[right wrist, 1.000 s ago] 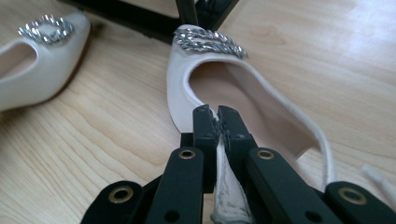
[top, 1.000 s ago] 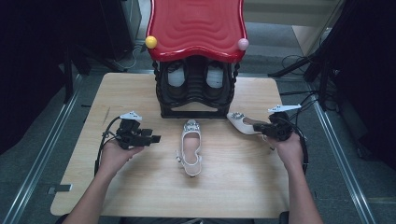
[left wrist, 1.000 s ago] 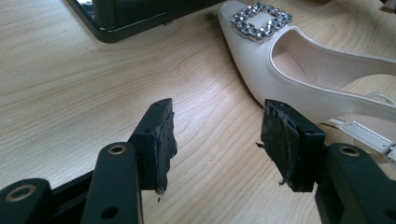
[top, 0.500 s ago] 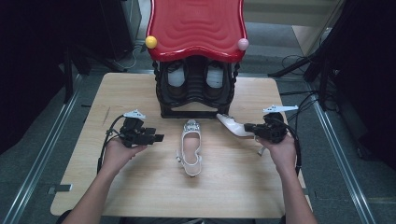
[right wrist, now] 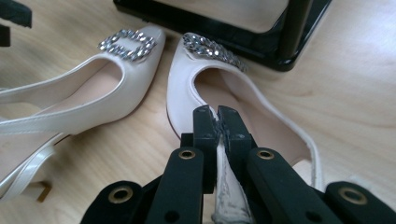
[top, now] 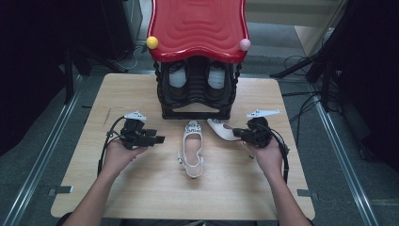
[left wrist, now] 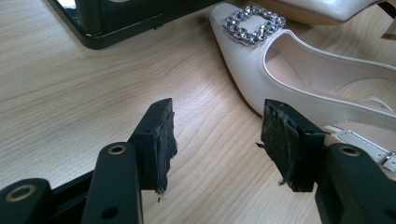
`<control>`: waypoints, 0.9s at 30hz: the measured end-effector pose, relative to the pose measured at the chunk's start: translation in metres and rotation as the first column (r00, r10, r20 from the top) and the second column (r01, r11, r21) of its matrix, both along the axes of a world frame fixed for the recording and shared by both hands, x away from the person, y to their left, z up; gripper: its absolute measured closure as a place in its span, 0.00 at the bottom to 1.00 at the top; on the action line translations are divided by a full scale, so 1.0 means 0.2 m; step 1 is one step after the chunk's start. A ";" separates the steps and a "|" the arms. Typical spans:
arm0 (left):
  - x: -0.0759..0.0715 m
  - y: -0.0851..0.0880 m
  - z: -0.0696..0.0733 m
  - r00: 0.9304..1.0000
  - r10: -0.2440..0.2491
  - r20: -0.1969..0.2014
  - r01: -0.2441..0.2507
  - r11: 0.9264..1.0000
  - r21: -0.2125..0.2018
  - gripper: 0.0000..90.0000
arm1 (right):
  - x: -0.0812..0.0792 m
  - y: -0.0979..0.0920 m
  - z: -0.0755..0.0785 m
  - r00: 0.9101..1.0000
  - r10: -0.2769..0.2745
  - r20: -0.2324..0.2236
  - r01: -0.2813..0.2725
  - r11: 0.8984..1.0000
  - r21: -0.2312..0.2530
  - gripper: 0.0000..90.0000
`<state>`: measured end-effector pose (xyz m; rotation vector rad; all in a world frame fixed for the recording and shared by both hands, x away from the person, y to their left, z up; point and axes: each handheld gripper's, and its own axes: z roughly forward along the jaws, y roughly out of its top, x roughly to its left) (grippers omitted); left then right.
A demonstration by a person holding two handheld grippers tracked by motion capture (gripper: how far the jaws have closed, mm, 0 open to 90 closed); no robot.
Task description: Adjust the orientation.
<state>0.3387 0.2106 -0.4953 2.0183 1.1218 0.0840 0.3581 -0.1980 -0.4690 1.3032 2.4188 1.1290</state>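
Observation:
Two cream slingback shoes with jewelled buckles lie in front of a black shoe rack. One shoe lies mid-table, toe toward the rack; it also shows in the left gripper view as the shoe. My right gripper is shut on the side wall of the second shoe, its toe close to the first shoe's toe. In the right gripper view the held shoe has its thin edge pinched between the pads. My left gripper stands open left of the first shoe, nothing between its fingers.
The black rack carries a red wavy top with a yellow ball and a pink ball, and a pair of shoes inside. The wooden table ends near dark floor and cables on the right.
My right gripper has carried the second shoe leftward, from the right of the rack to beside the first shoe's toe. The left gripper has stayed put.

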 end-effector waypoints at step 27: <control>0.05 -0.08 0.00 0.999 -0.046 0.001 0.046 0.999 0.008 0.49 | -0.09 -0.02 0.01 0.999 0.045 0.004 -0.045 0.997 0.055 0.95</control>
